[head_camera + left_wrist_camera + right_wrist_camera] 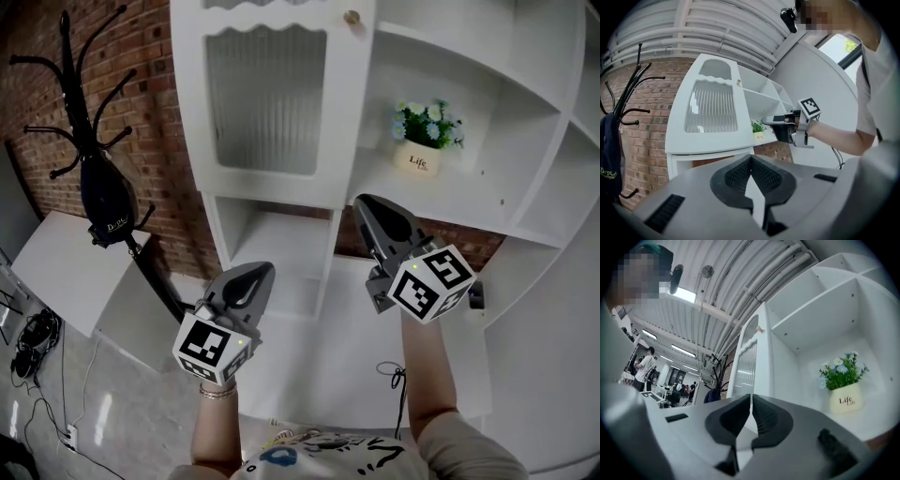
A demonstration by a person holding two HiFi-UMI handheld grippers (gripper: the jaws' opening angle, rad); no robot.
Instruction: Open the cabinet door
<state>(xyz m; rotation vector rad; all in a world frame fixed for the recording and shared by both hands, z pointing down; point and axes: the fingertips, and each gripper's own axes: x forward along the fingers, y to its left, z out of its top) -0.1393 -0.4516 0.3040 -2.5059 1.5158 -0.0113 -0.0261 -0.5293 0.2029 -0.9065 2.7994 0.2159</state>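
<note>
One white cabinet door [267,103] is filling the upper left of the head view. Its ribbed frosted panel is sitting under a wavy top edge, and a small round knob [352,17] is showing at its upper right corner. It is looking shut, or very nearly so, across the left compartment, though these angles are not settling that for me. Reaching is the step in hand, I'd say, with nothing touching the door yet. The right gripper [377,211] is hovering below the knob and well short of it, jaws pressing together on nothing. The left gripper [251,277] is hanging lower and to the left, jaws likewise closed and empty. Next, as I'm reading it, the right one is needing to part its jaws, climb to that knob, pinch it and swing the door outward. Beside the door, a potted plant [422,150] is sitting on an open shelf [469,202], and a black coat stand [89,141] is standing by the brick wall [159,112] farther left.
</note>
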